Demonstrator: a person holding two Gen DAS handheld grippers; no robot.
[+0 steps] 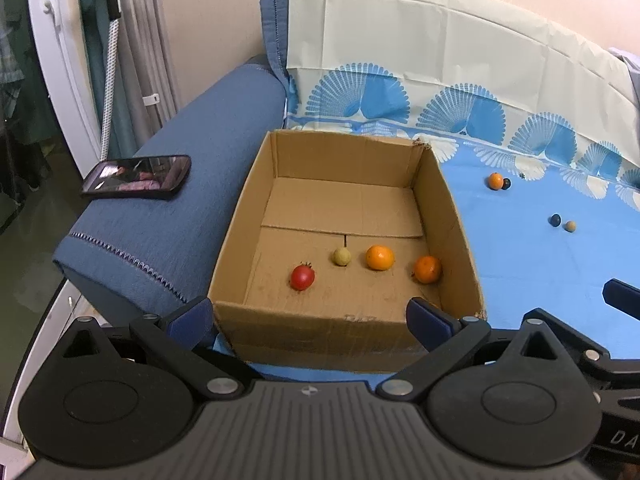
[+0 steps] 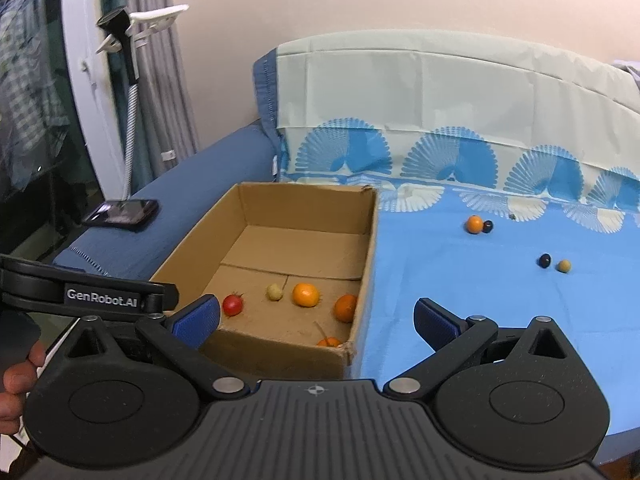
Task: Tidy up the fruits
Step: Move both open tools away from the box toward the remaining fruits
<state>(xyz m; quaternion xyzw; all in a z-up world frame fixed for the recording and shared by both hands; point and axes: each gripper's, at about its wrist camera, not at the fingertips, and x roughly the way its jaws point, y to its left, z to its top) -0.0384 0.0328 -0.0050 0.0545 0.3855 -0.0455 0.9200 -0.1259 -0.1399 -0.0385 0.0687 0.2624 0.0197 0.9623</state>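
Both claws, left and right, gape empty before the box, phone aside.

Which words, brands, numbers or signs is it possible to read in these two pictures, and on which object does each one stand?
"GenRobot.AI": white letters on the black body of the left tongs, seen in the right wrist view.
"DA": white letters, cut off by the picture's edge, on the black device at the lower right of the left wrist view.
The phone screen shows only a reflection, no readable text.
The cardboard box bears no readable print.
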